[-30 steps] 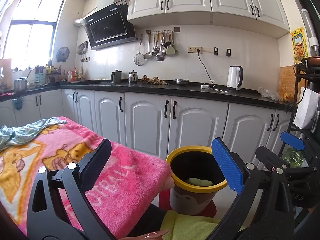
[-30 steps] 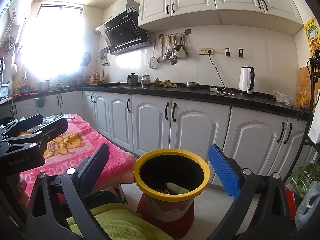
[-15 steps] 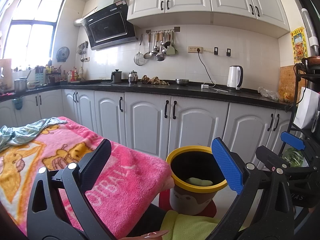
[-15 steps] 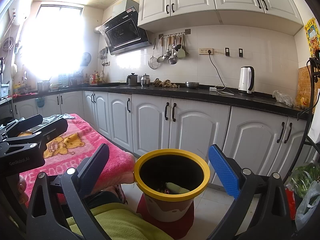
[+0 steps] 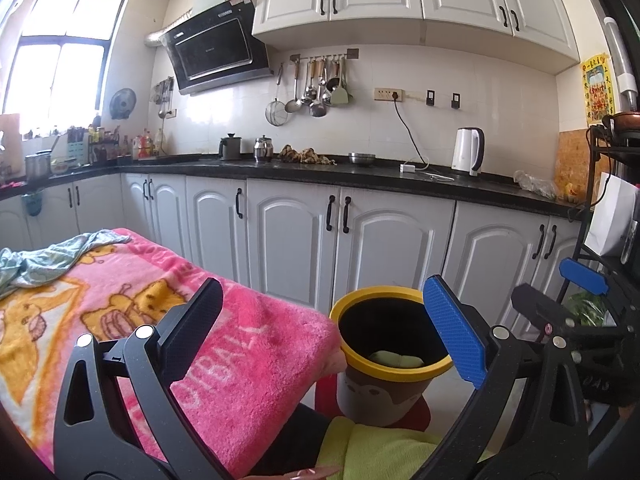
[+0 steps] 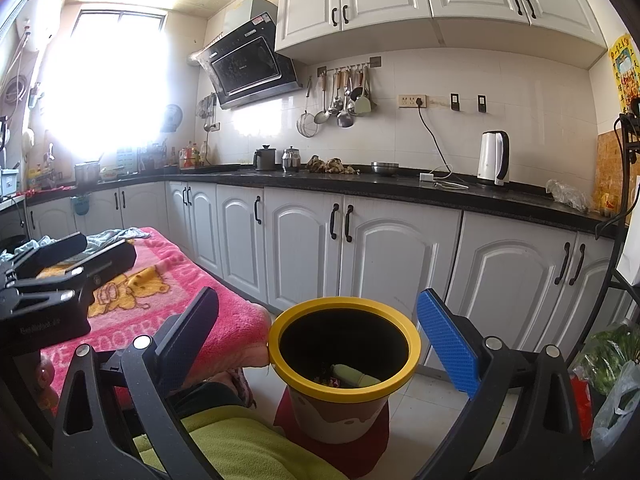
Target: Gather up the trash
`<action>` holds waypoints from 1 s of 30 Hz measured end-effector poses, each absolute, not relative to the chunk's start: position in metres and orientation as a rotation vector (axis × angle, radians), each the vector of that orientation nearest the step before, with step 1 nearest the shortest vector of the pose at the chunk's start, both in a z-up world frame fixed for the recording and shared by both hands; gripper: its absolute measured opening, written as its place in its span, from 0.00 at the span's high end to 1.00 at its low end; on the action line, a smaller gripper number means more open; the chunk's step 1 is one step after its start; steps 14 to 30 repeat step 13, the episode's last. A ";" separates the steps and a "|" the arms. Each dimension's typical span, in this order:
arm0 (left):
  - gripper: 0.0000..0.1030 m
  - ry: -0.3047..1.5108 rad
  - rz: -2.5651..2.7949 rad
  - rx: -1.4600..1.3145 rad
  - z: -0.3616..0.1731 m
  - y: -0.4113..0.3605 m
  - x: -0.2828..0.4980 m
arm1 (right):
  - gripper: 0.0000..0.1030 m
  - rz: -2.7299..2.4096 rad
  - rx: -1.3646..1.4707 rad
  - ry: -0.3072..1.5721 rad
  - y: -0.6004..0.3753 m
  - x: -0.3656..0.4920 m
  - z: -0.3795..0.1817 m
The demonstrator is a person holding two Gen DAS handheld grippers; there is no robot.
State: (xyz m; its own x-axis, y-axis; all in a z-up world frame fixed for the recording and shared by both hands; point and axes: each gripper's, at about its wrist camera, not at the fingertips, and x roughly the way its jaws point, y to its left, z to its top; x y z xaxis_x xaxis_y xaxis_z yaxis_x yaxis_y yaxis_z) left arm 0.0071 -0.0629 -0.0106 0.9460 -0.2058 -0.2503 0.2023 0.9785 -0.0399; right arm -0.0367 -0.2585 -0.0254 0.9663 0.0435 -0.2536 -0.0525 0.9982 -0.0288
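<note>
Both tools were held level, side by side, facing the kitchen cabinets. The left tool had its jaws spread wide and gripped nothing, hovering over the edge of the pink blanket covering the desk. The right tool was likewise released and bare, its fingers framing the yellow-rimmed trash bin on the floor beside the desk. A pale green piece of trash lay inside the bin.
</note>
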 end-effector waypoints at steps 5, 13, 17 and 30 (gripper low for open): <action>0.10 0.283 -0.185 -0.064 -0.008 -0.047 0.013 | 0.06 0.071 -0.039 0.273 -0.251 -0.026 -0.017; 0.10 0.495 0.214 -0.351 -0.019 0.135 0.026 | 0.06 0.507 -0.148 0.412 -0.104 0.040 0.005; 0.10 0.495 0.214 -0.351 -0.019 0.135 0.026 | 0.06 0.507 -0.148 0.412 -0.104 0.040 0.005; 0.10 0.495 0.214 -0.351 -0.019 0.135 0.026 | 0.06 0.507 -0.148 0.412 -0.104 0.040 0.005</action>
